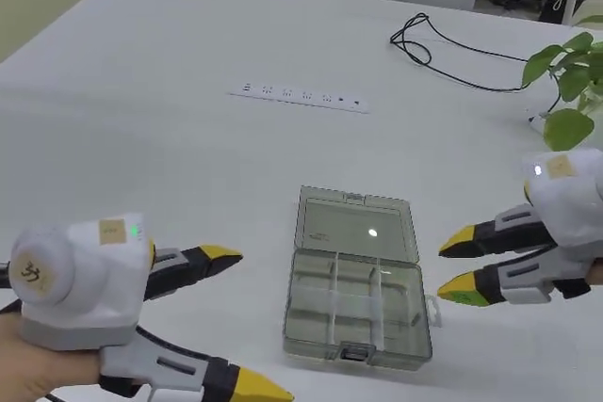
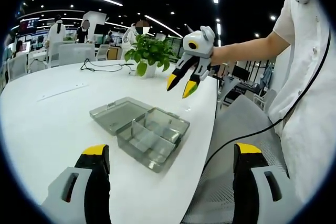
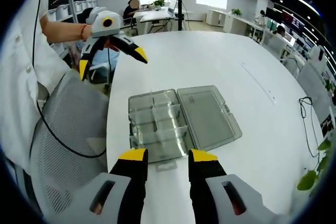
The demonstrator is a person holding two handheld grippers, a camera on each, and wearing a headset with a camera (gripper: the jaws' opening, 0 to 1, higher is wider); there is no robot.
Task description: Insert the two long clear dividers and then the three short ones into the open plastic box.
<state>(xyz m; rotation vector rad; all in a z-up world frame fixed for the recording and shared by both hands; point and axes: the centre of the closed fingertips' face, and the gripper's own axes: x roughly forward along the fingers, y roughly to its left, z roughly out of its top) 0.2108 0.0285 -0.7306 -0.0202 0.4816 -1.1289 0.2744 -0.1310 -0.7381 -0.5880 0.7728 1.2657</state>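
Two hand-held grippers hang on either side of the open plastic box (image 1: 311, 344), which sits on the white desk (image 1: 141, 138) in front of the person, near the desk's edge. The box's long axis runs left to right in the head view, with its lid (image 1: 356, 225) folded flat on the far side and its latch facing the person. Clear dividers (image 1: 350, 300) stand inside the tray, splitting it into compartments; their number is hard to tell. The left gripper (image 1: 240, 320), jaws spread wide, holds nothing and touches nothing. The right gripper (image 1: 459, 267), jaws apart but narrower, is likewise empty, just beside the box's right end. A power strip (image 1: 300, 96) lies farther back.
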